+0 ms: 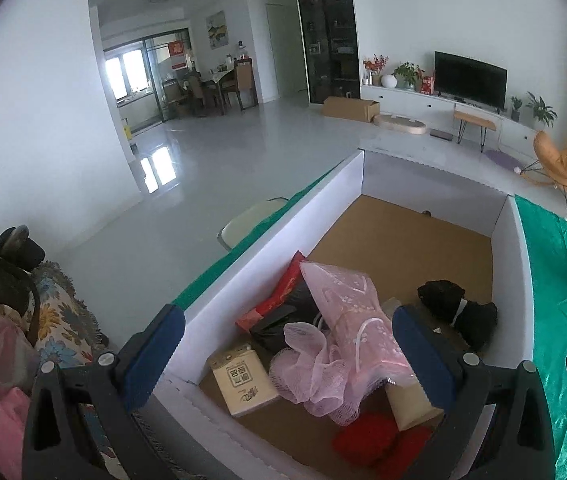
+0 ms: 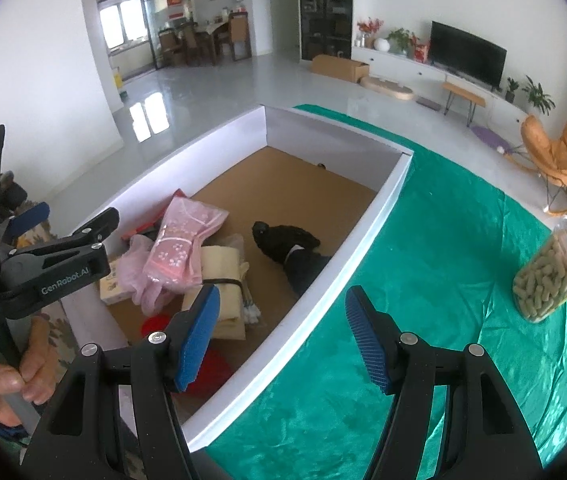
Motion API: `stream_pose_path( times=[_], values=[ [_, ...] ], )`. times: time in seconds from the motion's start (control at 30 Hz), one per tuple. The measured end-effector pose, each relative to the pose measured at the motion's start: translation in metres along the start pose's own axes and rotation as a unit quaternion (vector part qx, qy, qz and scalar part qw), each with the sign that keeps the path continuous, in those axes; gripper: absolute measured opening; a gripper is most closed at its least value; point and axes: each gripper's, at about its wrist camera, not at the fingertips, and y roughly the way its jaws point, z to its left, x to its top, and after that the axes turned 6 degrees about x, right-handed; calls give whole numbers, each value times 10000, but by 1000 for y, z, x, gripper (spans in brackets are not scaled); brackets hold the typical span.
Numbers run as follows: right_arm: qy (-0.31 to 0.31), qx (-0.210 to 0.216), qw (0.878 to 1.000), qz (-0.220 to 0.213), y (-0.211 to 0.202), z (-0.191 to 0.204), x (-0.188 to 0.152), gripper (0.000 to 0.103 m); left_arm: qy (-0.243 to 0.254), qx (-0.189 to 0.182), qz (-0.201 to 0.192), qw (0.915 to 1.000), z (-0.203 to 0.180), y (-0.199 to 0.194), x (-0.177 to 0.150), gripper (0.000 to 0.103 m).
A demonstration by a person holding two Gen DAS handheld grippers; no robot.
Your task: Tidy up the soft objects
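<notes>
Cardboard-floored and white-walled, the box (image 1: 267, 232) sits on the green-draped bench (image 2: 423, 280), and your left claw (image 1: 283, 356) hangs over its near end with the jaws spread wide and nothing between them. Directly ahead of that claw, between its two blue pads, lies the pink mesh pouf (image 1: 315, 364) with the pink patterned packet (image 1: 347, 304) resting on top of it. Just left of the pouf is a small beige pack (image 1: 241, 384); beyond it, a red and black packet (image 1: 279, 300). Below the pouf, close under the claw, you have a red soft piece (image 1: 367, 436). Off to the right pad's far side sits the black bundle (image 1: 459, 312), apart from the pink things.

Your right claw (image 2: 283, 336) is also spread open and holding nothing. It straddles the box's near right wall: the left pad is over the inside, above a cream folded item (image 2: 223, 276), and the right pad is over the green cloth. Well to its right stands a clear jar of green pieces (image 2: 551, 276)
</notes>
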Motion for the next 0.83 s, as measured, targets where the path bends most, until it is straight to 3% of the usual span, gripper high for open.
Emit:
stream_pose_path(
  times=[0.2, 0.6, 0.73, 0.83],
  values=[
    [-40, -27, 10000, 74, 5, 4, -3, 69, 73, 182, 19, 9998, -3, -1, -1, 103],
    [-29, -1, 10000, 61, 8, 11, -3, 69, -39, -120, 138, 9998, 4, -5, 4, 103],
    [15, 46, 10000, 31, 6, 11, -3, 69, -258, -448, 234, 9984, 11, -9, 5, 103],
    [15, 64, 10000, 13, 4, 11, -3, 69, -296, -499, 164, 9982, 12, -14, 6, 103]
  ],
)
